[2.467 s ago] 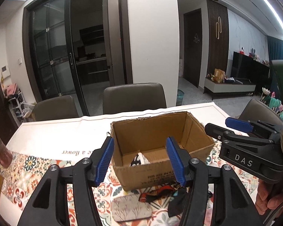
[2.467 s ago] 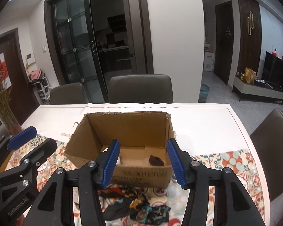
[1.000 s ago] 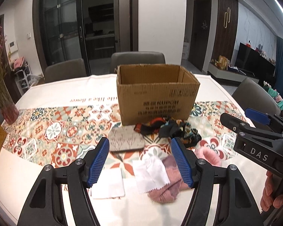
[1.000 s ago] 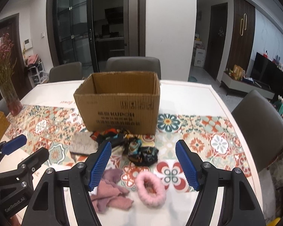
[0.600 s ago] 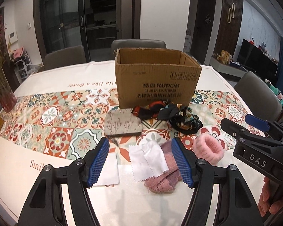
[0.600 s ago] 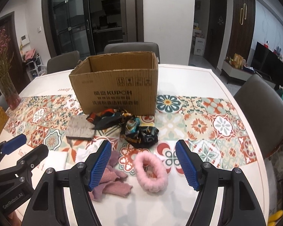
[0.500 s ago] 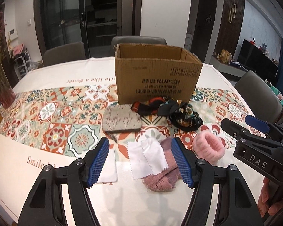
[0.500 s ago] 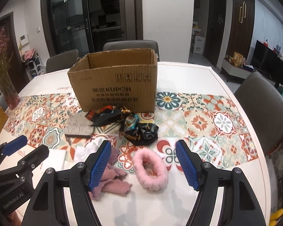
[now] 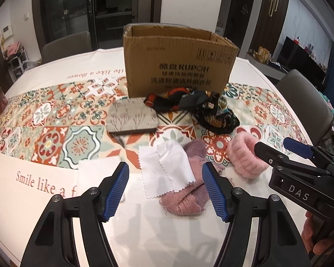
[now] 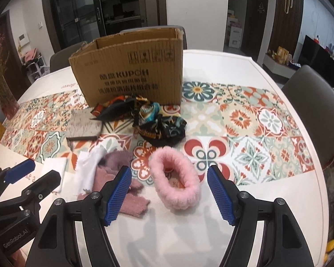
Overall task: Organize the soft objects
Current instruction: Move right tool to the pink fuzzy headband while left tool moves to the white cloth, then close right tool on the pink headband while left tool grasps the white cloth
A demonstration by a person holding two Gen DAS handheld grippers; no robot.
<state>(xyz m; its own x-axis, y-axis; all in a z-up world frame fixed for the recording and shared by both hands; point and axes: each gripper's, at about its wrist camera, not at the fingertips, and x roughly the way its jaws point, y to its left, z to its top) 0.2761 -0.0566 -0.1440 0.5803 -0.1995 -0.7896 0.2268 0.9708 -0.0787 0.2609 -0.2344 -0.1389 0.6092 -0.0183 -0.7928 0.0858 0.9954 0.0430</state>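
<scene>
Soft objects lie loose on the surface, in the middle of both frames, in front of the cardboard box; none is held.

Step in hand, as judged: approach before a first pick. Left hand-held gripper hangs over the white cloths and the mauve knit piece, jaws well apart, nothing between the pads. Right hand-held gripper hangs with the pink fluffy band framed between its open jaws, pads not touching it, nothing gripped.

Next move, judged: lower the right fingers either side of one wall of the pink band, close, lift, carry to the box at upper centre. The left needs a pinch on a single cloth layer or on the knit; thin cloth lying flat may slip, and two layers may come up together.

Count:
- cardboard box: one, open top, contents hidden from here
- white cloths: two overlapping with pinked edges, plus one further white sheet at lower left
- mauve knit piece: one, partly under the cloths
- pink fluffy band: one
- patterned dark scarves: a tangle, apparently two, cannot separate them surely
- grey flat pouch with branch print: one
</scene>
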